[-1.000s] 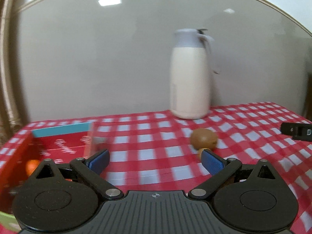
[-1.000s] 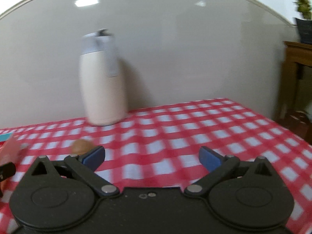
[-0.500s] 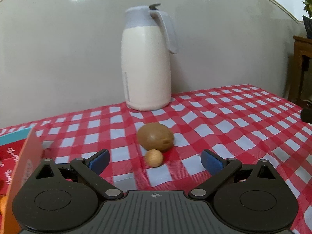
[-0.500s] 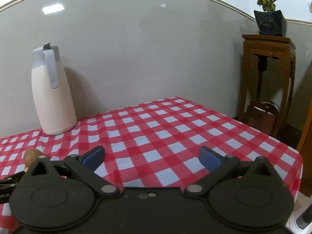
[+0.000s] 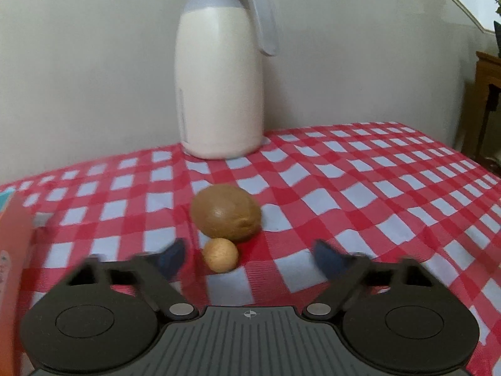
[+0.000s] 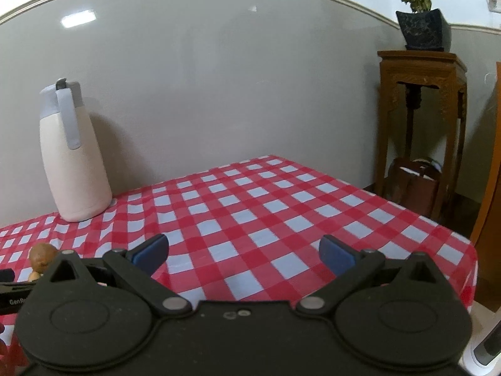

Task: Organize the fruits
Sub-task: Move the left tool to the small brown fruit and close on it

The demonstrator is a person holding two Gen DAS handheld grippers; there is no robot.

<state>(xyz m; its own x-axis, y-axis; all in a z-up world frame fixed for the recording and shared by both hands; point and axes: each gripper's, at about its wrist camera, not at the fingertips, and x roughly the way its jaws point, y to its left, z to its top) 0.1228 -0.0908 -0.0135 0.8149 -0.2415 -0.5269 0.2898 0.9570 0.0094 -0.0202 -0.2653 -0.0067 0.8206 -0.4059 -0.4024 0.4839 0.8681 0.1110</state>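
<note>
A grey wall point(image 5: 94, 78) backs a table under a red-and-white checked cloth point(image 5: 360, 194).

Left wrist view: a cream jug point(image 5: 219, 84) with a grey lid and handle stands upright at the back of the cloth, close to the wall. In front of it lies a brown kiwi point(image 5: 226, 212), and touching its near side is a small tan fruit point(image 5: 220, 254), round and pale. The left gripper point(image 5: 247, 255) points down at the pair; its jaws are closing, blurred by the motion. The small fruit sits between the blue pads point(image 5: 171, 258), nearer the one on the picture's left, and neither pad touches it. The kiwi lies just beyond the fingertips. At the left edge an orange box wall point(image 5: 12, 250) stands up, with a strip of teal at its top; what is inside it is out of sight.

Right wrist view: the right gripper point(image 6: 244, 250) stands with jaws wide apart over bare cloth, nothing between its blue pads point(image 6: 336, 255). The jug stands far left by the wall. The kiwi shows at the lower left edge, partly hidden behind the gripper body, with a sliver of the small fruit below it. To the right, off the table, a dark wooden stand point(image 6: 422, 109) carries a potted plant point(image 6: 419, 22), and a brown bag point(image 6: 413, 188) sits between its legs.
</note>
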